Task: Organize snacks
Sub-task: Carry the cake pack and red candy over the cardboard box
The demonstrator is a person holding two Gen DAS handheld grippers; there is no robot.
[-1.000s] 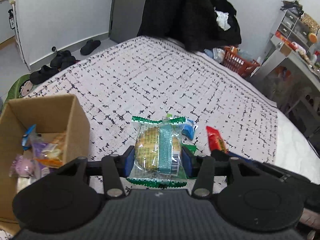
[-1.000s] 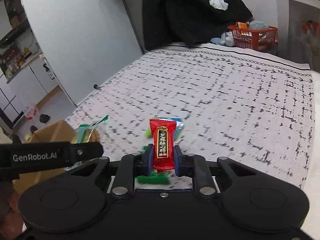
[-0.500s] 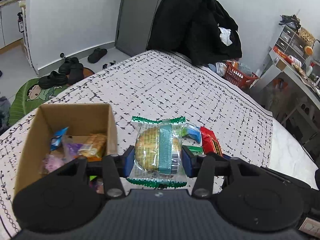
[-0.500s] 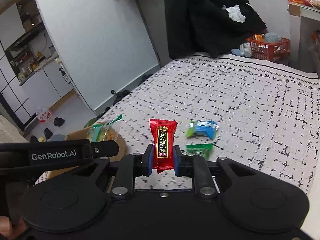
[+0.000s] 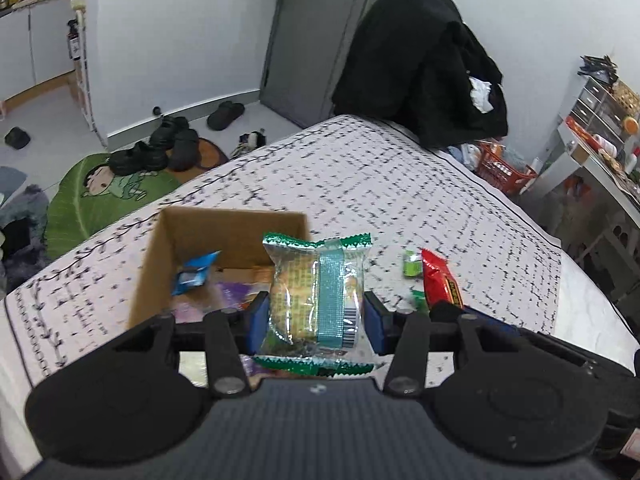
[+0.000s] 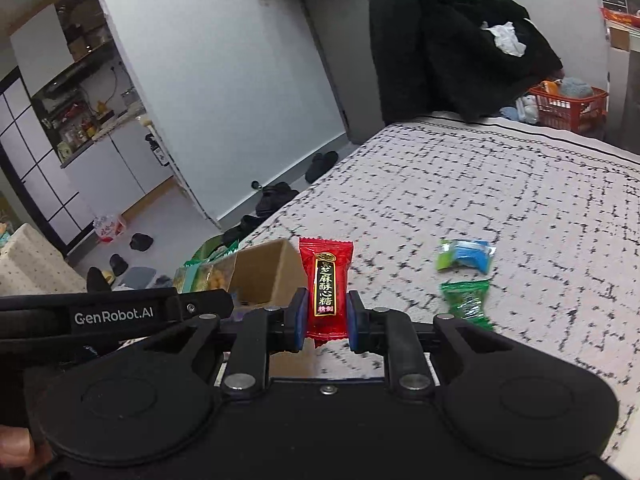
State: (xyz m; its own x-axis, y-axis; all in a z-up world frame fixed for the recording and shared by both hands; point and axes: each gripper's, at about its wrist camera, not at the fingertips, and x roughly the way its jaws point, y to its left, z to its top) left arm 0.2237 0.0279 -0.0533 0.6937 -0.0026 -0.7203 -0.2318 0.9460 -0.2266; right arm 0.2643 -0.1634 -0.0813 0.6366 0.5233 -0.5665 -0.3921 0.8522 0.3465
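Observation:
My left gripper (image 5: pixel 316 320) is shut on a clear, green-edged cake packet (image 5: pixel 316 296), held above the near right corner of an open cardboard box (image 5: pixel 160 264). Inside the box lie a blue wrapper (image 5: pixel 195 274) and other snacks. My right gripper (image 6: pixel 327 316) is shut on a red candy (image 6: pixel 326 290) with gold lettering, upright between the blue pads. In the right wrist view the box (image 6: pixel 264 276) sits just left of the candy, with the left gripper's arm (image 6: pixel 116 312) and its cake packet (image 6: pixel 208 276) in front of it.
A blue-and-green candy (image 6: pixel 466 254) and a green candy (image 6: pixel 466 302) lie on the patterned bedspread (image 6: pixel 500 184) to the right. Black clothing (image 5: pixel 420 68) is piled at the bed's far end, beside an orange basket (image 5: pixel 500 168). Shoes (image 5: pixel 168 148) and a green mat (image 5: pixel 104 196) lie on the floor.
Both grippers moved left and up with their snacks still gripped. The box has shifted from the far left of the left wrist view to just under the cake packet.

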